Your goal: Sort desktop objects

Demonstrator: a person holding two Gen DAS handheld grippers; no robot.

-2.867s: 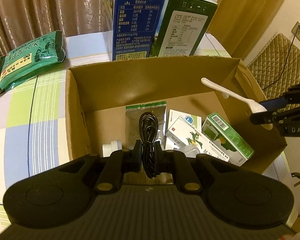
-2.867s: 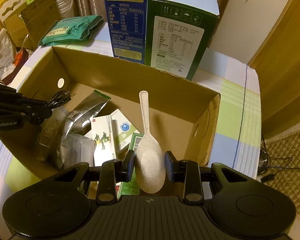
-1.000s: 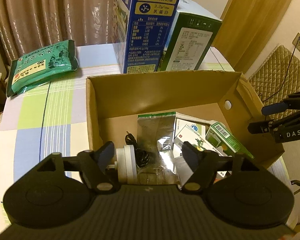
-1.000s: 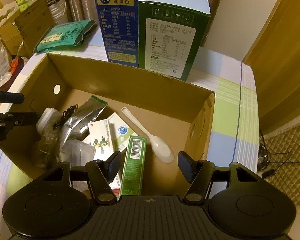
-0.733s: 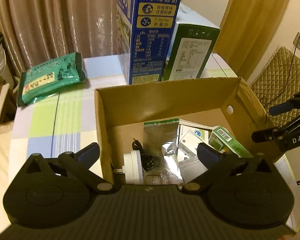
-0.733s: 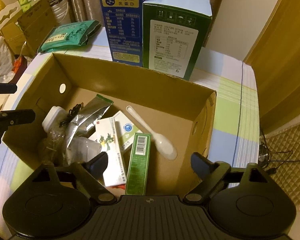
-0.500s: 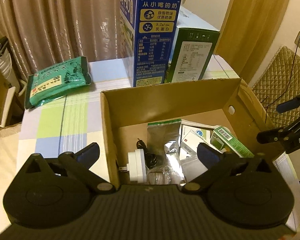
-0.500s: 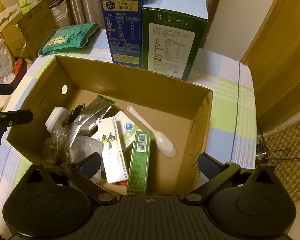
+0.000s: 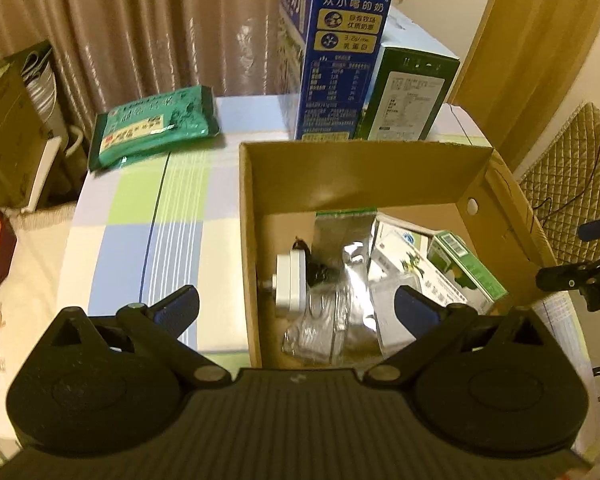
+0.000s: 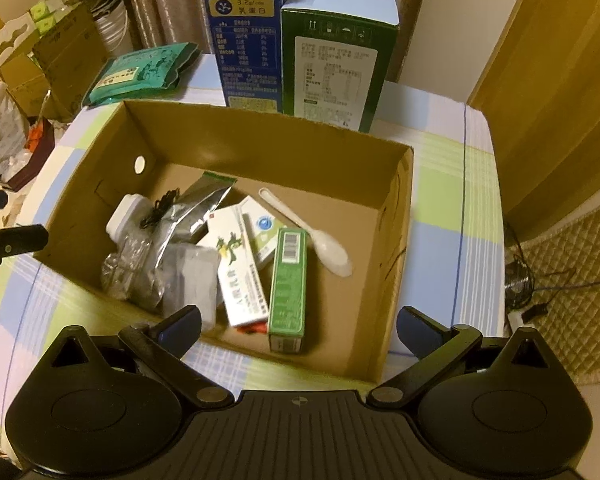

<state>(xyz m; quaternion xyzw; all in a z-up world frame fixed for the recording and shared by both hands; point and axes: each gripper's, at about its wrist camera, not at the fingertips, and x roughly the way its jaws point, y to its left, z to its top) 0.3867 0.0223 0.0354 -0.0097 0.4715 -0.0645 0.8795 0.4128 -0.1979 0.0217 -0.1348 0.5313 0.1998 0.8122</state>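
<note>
The box (image 10: 392,248) stood open on top, so entry from above was free. Inside, its floor lay bare at 3 o'clock past the spoon (image 10: 320,236); cartons (image 10: 260,264) and a foil bag (image 10: 188,216) crowded 9 o'clock. Two tall milk cases (image 10: 292,40) walled off 12 o'clock. The cloth (image 9: 148,232) at the box's 9 o'clock seemed clear, though the view blurred there, with a green packet (image 9: 156,128) at 11.

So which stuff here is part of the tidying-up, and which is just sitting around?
Part of the job:
- cardboard box
- white spoon, in the box
- green carton, in the box
- white charger, in the box
- silver pouch, in the box

Just lying about:
- blue milk carton, behind the box
- dark green carton, beside it
- green packet on the tablecloth
</note>
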